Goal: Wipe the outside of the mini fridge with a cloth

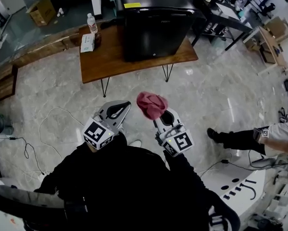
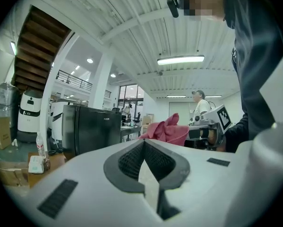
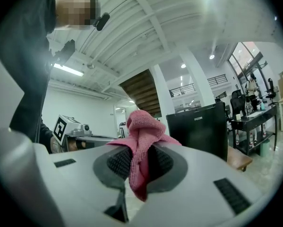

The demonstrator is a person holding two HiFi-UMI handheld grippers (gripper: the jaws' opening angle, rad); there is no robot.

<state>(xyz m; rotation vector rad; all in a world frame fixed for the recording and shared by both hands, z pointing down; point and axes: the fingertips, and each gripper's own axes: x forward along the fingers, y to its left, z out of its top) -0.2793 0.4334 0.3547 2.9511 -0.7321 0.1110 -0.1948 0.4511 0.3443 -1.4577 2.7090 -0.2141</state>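
- Our right gripper (image 3: 137,169) is clamped on the pink cloth (image 3: 142,126). The fabric is pinched between the pads, bunched above them, with a tail hanging below.
- In the head view the cloth (image 1: 152,104) sits at the tip of the right gripper (image 1: 159,115), in front of our chest and over the bare floor (image 1: 206,95).
- Our left gripper (image 2: 145,162) has its jaw tips together with nothing between them. In the head view the left gripper (image 1: 118,109) is just beside the right one, at its 9 o'clock.
- The mini fridge (image 1: 153,28) is black, door closed, at 12 o'clock from us on the wooden table (image 1: 100,57) — well apart from both grippers.
- Both gripper views show the fridge in the distance: left gripper view (image 2: 87,129), right gripper view (image 3: 202,129).
- At 11 o'clock on the table are a water bottle (image 1: 91,23) and a tissue box (image 1: 87,43).
- Progress, as we judge it: the cloth is in hand, so the pick-up is done, but no cloth-to-fridge contact is visible.
- Left to do — walk up to 12 o'clock, press the cloth on the door, then the top and sides. We judge the whole wipe is ahead.
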